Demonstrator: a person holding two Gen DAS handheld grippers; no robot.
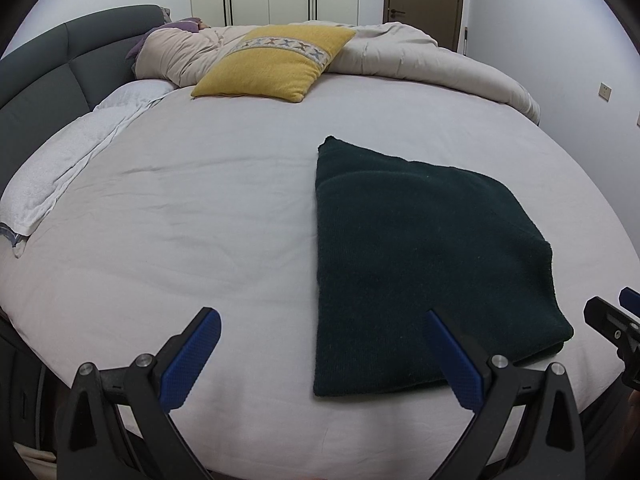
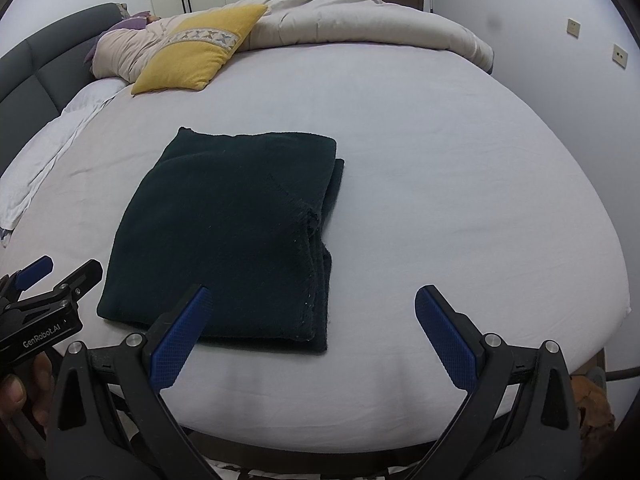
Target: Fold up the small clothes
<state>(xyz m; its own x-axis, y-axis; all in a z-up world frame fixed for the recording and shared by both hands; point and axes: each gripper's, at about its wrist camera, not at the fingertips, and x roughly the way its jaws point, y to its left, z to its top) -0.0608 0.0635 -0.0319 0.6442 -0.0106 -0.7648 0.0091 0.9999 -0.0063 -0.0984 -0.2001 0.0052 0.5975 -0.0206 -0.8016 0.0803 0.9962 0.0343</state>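
A dark green sweater (image 2: 224, 236) lies folded into a flat, roughly rectangular bundle on the white bed sheet (image 2: 440, 160). In the right wrist view it occupies the centre-left of the frame. Its long axis runs from the lower edge of the frame toward the upper centre, leaning slightly right at the far end. The stacked layer edges face the right side of the frame; the smooth folded edge faces left. In the left wrist view the sweater (image 1: 420, 264) sits right of centre, with one far corner pointing toward the upper middle of the frame.

The left claw (image 1: 320, 356) is spread wide and holds nothing. Its right finger overlaps the near edge of the sweater in the picture; contact cannot be confirmed. The right claw (image 2: 308, 332) is likewise spread wide and empty, above the near right corner of the bundle.

At the upper left of the frame, a yellow pillow (image 2: 196, 52) leans on a bunched beige duvet (image 2: 360, 20). A grey headboard (image 2: 48, 60) runs along the left edge.
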